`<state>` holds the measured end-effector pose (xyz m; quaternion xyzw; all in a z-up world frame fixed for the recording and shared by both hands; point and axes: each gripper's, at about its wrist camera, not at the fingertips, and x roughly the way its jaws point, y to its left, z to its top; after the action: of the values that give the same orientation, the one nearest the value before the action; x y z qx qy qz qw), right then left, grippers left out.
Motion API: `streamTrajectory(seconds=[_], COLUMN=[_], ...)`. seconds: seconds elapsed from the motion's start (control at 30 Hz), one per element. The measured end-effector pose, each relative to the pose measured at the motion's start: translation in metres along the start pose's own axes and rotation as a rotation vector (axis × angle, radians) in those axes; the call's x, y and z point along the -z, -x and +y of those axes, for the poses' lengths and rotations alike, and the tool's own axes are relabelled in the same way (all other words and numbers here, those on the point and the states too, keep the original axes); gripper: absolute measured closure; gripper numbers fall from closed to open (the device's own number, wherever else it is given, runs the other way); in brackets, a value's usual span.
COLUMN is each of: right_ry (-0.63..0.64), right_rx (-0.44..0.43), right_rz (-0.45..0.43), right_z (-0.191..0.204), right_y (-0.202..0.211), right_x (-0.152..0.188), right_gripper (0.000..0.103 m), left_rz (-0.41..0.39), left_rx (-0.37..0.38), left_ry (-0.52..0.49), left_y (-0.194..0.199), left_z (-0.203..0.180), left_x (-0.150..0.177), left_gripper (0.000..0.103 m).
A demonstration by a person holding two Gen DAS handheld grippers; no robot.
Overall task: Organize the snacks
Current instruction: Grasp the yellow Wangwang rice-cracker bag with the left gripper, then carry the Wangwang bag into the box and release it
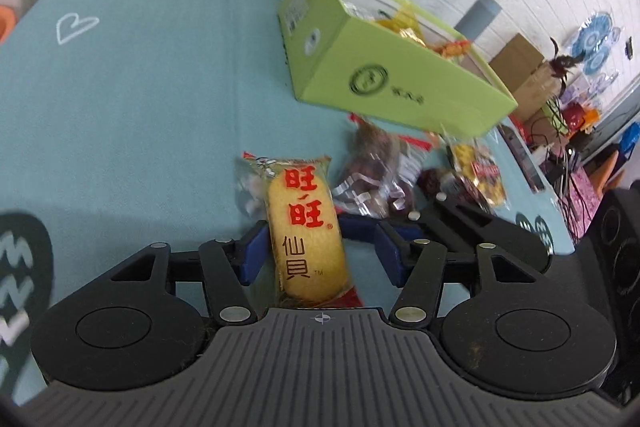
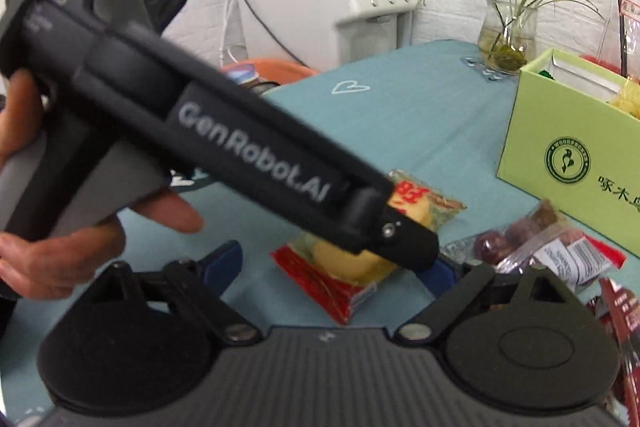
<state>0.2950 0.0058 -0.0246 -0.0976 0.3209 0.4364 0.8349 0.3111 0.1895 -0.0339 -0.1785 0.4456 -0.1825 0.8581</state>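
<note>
Your left gripper [image 1: 320,251] straddles the rice cracker packet [image 1: 306,227], which lies on the teal tablecloth [image 1: 140,99]; its blue pads stand clear of the packet on both sides, released. Your right gripper [image 2: 336,263] is spread wide with nothing grasped, just beside that packet. The green box [image 1: 400,79] sits behind, wrapped sweets [image 1: 376,179] near it.
</note>
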Motion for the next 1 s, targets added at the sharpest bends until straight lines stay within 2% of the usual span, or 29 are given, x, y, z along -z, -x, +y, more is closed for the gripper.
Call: streamTrajectory(seconds=[0.2,0.3,0.4,0.47,0.57,0.63,0.7,0.77,0.9,1.0], right_ry=[0.016,0.018,-0.027,-0.063,-0.082,-0.058,-0.075,-0.105,-0.043,0.004], right_rx=[0.004,0.060,0.120,0.137,0.183,0.220,0.226,0.203,0.235,0.262], right_rz=[0.010,-0.011,-0.033,-0.041,-0.007,-0.022,-0.046,-0.086,-0.167,-0.223], right_z=[0.008,0.013,0.014,0.014,0.018,0.025,0.024,0.020,0.017,0.000], right_y=[0.044,0.056,0.061,0.061,0.051,0.050,0.056,0.066,0.082,0.090], right_x=[0.025,0.036,0.041,0.044,0.049,0.052,0.058,0.060,0.039,0.010], right_gripper=[0.010,0.010,0.011,0.017,0.038,0.041,0.048,0.050,0.049,0.049], left_rz=[-0.025,-0.069,-0.065,-0.059,-0.066,-0.055,-0.058,-0.077,-0.155,-0.202], left_rx=[-0.019,-0.072,-0.120,-0.125,-0.130,-0.121,-0.103,-0.071,-0.034,-0.014], left_ry=[-0.017,-0.004,0.010,0.010,-0.013,-0.039,-0.046,-0.013,-0.007,-0.015], left_y=[0.009,0.013,0.009,0.005,-0.001,-0.002,0.002,0.009,0.030,0.036], left_z=[-0.042,-0.051,-0.050,-0.047,-0.047,-0.049,-0.048,-0.047,-0.060,-0.071], left_x=[0.049,0.052,0.044,0.041,0.040,0.042,0.047,0.048,0.025,-0.014], left_gripper=[0.065,0.062,0.059,0.059,0.060,0.077,0.078,0.079,0.079,0.079])
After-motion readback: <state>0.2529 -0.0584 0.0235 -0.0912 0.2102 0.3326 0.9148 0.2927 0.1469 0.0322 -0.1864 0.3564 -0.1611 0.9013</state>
